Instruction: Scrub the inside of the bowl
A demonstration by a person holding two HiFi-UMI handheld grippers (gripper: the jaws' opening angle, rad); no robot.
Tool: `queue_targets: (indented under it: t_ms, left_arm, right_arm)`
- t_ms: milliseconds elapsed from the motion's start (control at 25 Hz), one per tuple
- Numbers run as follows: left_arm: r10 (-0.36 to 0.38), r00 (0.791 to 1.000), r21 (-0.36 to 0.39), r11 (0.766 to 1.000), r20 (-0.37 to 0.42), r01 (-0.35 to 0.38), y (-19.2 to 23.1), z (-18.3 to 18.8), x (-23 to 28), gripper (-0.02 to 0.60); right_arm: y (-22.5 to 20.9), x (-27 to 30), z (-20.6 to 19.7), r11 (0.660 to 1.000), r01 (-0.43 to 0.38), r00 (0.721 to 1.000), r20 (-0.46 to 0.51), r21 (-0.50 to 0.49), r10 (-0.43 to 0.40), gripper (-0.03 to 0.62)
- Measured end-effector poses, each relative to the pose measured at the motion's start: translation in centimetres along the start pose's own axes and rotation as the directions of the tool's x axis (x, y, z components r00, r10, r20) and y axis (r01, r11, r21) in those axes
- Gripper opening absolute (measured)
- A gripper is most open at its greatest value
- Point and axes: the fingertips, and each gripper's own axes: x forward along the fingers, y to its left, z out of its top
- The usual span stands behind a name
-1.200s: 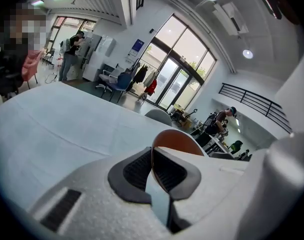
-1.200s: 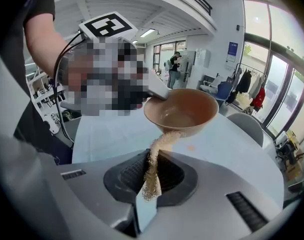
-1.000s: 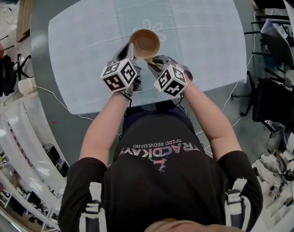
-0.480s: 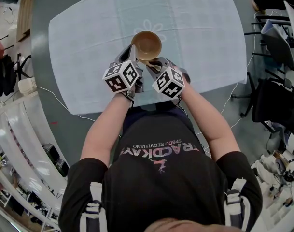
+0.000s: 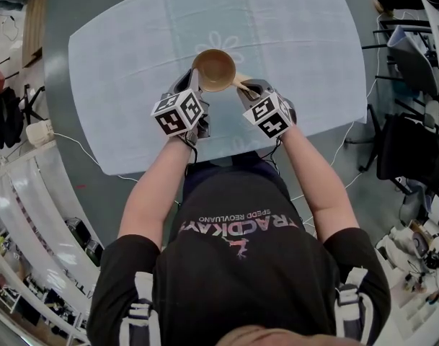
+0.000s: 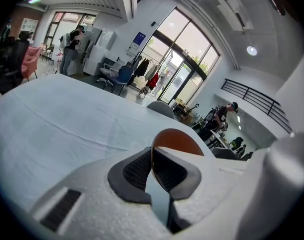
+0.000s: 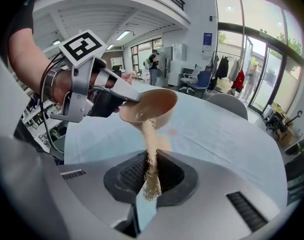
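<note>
A tan wooden bowl (image 5: pixel 215 69) is held tilted above the pale tablecloth (image 5: pixel 125 63). My left gripper (image 5: pixel 195 80) is shut on the bowl's near-left rim. In the left gripper view the rim (image 6: pixel 152 151) runs between the dark pads, with the bowl (image 6: pixel 179 140) rising beyond them. My right gripper (image 5: pixel 246 87) is shut on a beige fibrous scrubber strip (image 7: pixel 151 164). The strip's far end touches the bowl (image 7: pixel 151 107) at its near rim. The right gripper view also shows the left gripper (image 7: pixel 94 91) clamped on the bowl's left side.
The oval table's near edge (image 5: pixel 205 157) lies just below both grippers. Office chairs (image 5: pixel 410 63) stand to the right of the table. A white box with a cable (image 5: pixel 40 128) sits on the floor at left. People stand far off by the windows (image 6: pixel 72 44).
My right gripper has shifted to the right, drawing the scrubber out toward the bowl's near-right rim. The left gripper and the bowl have barely moved.
</note>
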Motion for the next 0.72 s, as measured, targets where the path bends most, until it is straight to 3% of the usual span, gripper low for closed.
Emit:
queue_targets:
  t_ms: [320, 720]
  left_arm:
    - [0.018, 0.997, 0.04, 0.999, -0.077, -0.015, 0.3, -2.1, 2.2, 0.028]
    - [0.055, 0.981, 0.129, 0.991, -0.185, -0.031, 0.4, -4.4, 5.0, 0.028]
  right_arm:
    - [-4.3, -1.0, -1.8, 0.966, 0.066, 0.996, 0.046, 0.249, -0.08, 0.032]
    - [-5.9, -1.9, -1.4, 0.956, 0.048, 0.991, 0.109, 0.289, -0.082, 0.032]
